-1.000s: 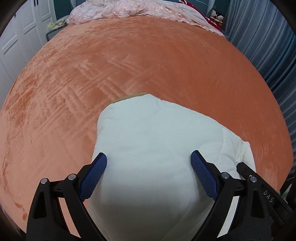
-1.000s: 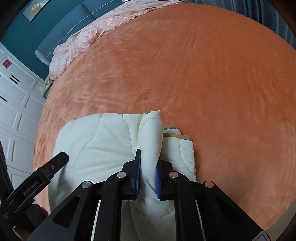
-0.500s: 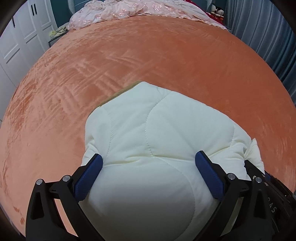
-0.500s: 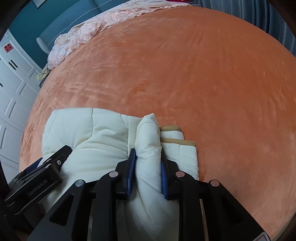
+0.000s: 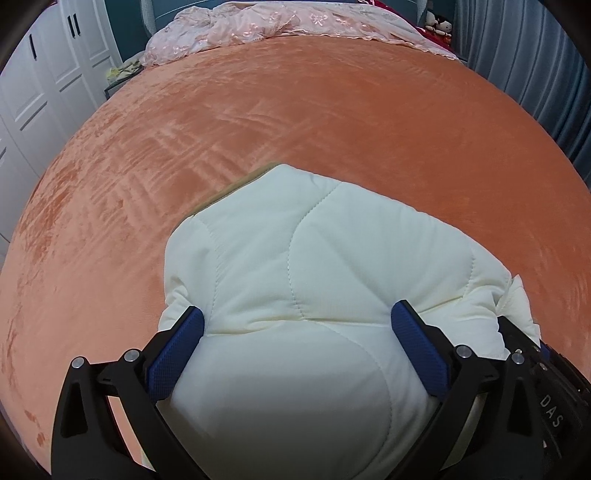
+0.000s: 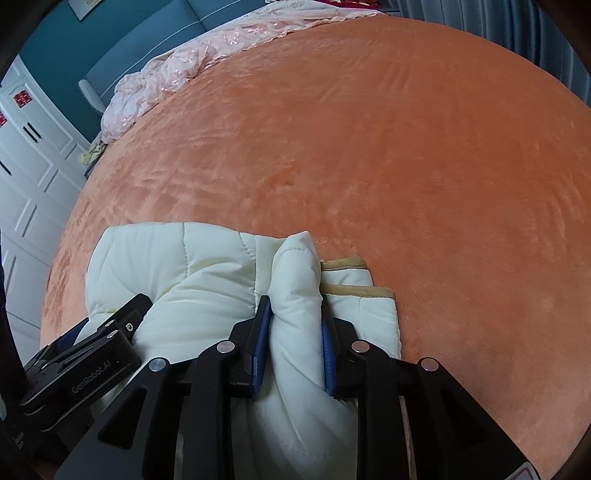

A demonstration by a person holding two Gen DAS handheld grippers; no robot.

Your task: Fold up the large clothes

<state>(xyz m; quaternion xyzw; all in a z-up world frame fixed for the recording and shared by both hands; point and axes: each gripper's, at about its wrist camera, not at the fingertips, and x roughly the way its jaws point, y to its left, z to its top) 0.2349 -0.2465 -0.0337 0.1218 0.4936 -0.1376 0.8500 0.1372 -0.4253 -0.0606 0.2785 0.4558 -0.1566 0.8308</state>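
Cream quilted garment [image 5: 314,295] sits bundled compact on the orange bed [image 5: 258,129], nearly folded: left gripper [image 5: 297,341] jaws wide astride it, right gripper [image 6: 293,341] jaws, just eased, pinching a fold

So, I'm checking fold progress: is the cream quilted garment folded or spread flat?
Folded. The cream quilted garment is a compact, puffy bundle on the orange velvet bedspread, tan-trimmed layers stacked at its edge.

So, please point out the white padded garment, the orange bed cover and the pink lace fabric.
white padded garment [image 5: 332,280], left wrist view, quilted top.
orange bed cover [image 6: 424,166], right wrist view, bare middle.
pink lace fabric [image 5: 258,26], left wrist view, crumpled middle.
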